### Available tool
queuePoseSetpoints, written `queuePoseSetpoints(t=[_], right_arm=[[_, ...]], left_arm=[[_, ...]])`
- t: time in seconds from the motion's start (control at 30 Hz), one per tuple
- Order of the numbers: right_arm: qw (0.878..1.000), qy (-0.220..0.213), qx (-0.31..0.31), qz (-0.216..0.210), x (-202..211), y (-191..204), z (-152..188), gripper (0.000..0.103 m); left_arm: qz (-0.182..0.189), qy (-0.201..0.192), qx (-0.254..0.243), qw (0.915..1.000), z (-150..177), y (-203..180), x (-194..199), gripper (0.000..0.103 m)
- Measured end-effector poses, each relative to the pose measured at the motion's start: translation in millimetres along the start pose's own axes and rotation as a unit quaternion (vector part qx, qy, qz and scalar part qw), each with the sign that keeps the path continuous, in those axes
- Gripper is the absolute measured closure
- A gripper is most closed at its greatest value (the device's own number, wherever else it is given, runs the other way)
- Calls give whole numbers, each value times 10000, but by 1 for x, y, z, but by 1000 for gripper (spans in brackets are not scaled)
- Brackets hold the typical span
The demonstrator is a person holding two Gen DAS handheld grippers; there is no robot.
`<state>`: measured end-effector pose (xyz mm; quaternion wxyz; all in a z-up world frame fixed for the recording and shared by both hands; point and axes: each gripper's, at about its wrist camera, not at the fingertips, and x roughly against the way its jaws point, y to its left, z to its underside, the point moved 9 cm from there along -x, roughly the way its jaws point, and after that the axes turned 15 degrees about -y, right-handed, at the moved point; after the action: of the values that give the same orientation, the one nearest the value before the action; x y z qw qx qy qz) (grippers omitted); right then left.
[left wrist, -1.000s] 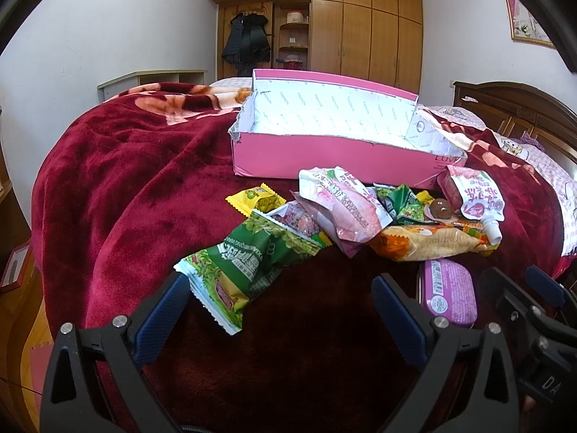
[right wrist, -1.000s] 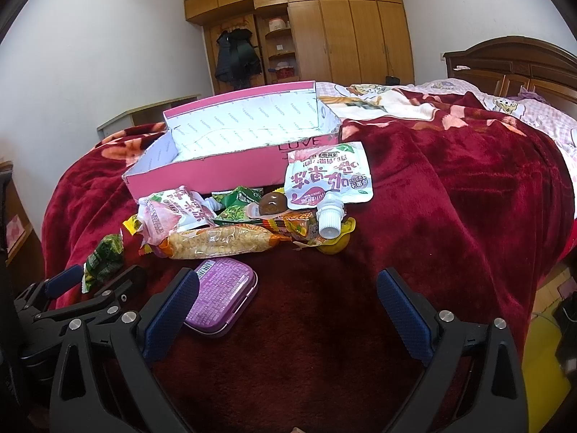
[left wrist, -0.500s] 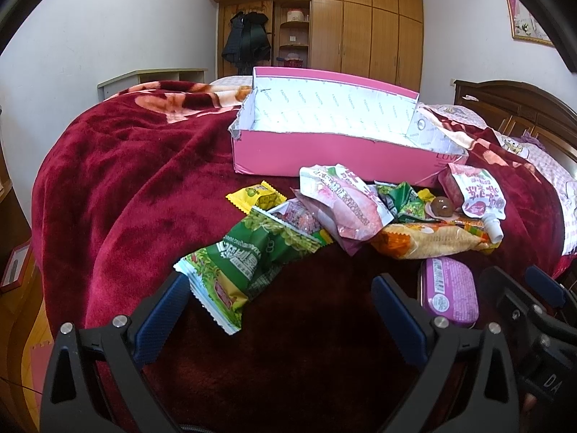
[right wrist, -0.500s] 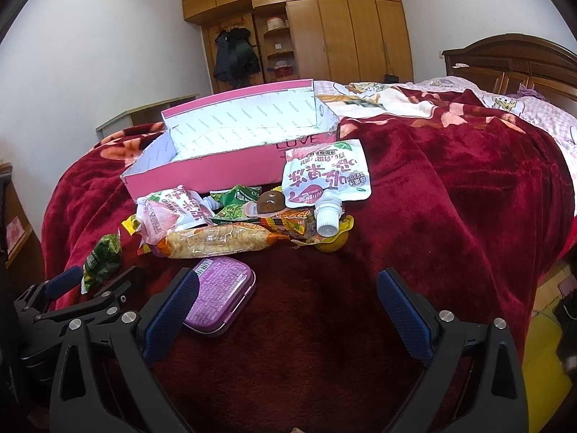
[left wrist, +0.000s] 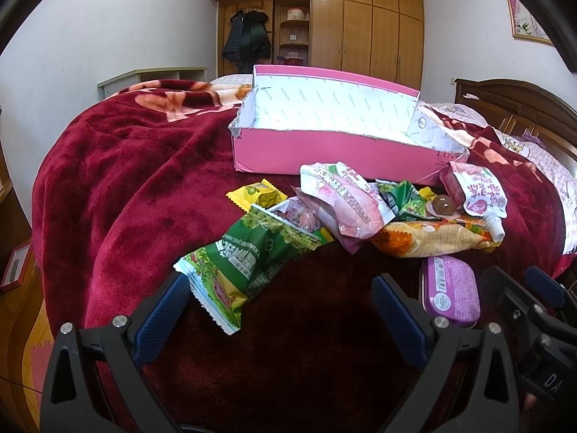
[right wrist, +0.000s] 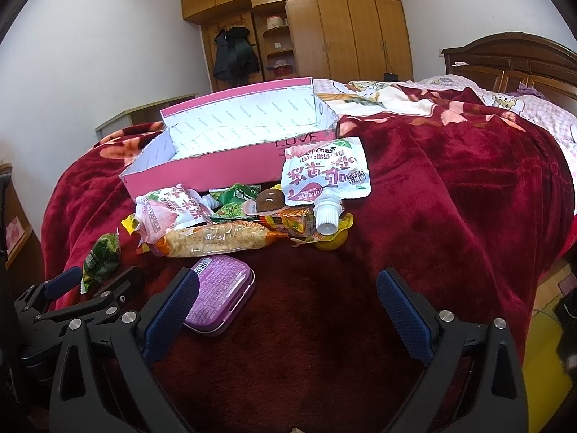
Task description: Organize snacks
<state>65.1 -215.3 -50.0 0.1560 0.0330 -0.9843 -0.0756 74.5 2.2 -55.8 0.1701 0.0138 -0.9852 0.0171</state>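
Straight ahead of the left tool (left wrist: 281, 310) lies bare blanket (left wrist: 126, 187), but a green packet (left wrist: 249, 256) pokes in beside its left finger. A purple tin (right wrist: 220, 292) touches or nearly touches the right tool's (right wrist: 288, 306) left finger. Ahead of both, the snack heap (right wrist: 230, 216) blocks the way to the pink box (left wrist: 324, 151); right of the right tool, the blanket is open.

The snack pile (left wrist: 360, 216) lies on the blanket (left wrist: 126, 187) before the box (left wrist: 324, 151), the tin (left wrist: 449, 290) nearest.

Both wrist views low over the bed, facing the wardrobe, sharing snack pile (left wrist: 360, 216) and pink box (right wrist: 230, 151)
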Motion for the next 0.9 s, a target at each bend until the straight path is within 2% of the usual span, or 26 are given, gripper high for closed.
queuePoseSetpoints(t=[0.9], right_arm=[[10000,18,-26,8,0,-2,2,2]], left_arm=[[-6,54,-17,10000,3,0,-2,0]])
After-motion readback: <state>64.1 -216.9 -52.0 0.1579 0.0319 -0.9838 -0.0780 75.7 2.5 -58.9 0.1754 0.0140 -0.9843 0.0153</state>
